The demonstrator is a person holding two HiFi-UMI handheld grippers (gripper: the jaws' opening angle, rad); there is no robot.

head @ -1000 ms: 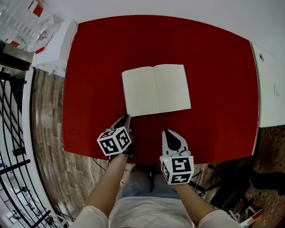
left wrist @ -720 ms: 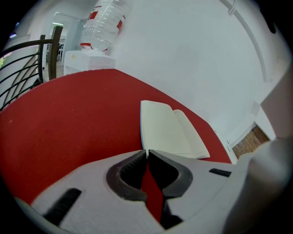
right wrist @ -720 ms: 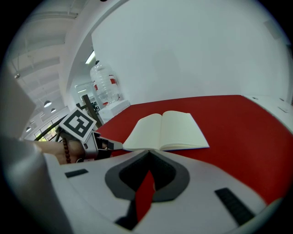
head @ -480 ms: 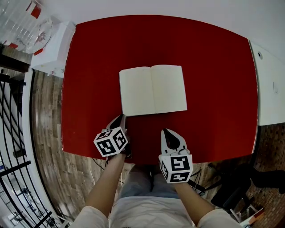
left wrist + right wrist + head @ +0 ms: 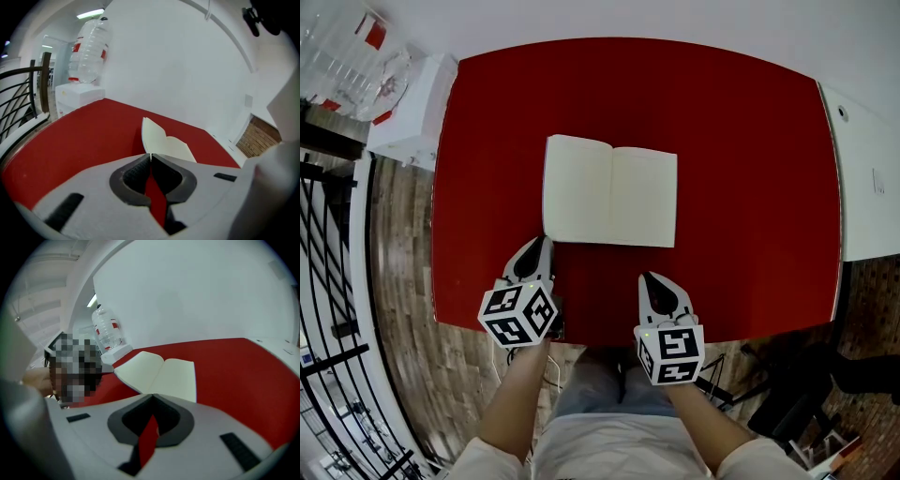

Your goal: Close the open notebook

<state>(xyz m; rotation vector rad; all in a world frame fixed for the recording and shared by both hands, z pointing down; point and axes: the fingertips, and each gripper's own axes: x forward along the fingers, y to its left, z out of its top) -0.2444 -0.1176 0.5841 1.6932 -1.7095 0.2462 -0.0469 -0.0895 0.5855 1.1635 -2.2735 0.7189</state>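
While its jaws have been closing, left gripper pinches notebook corner.

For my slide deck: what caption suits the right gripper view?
Right gripper, shut and empty, faces the open cream-paged notebook on the red table.

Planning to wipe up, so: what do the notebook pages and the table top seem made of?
The notebook pages look like matte cream paper, blank, no glare. The table top is smooth, even red with little sheen, perhaps laminate or a fitted cover.
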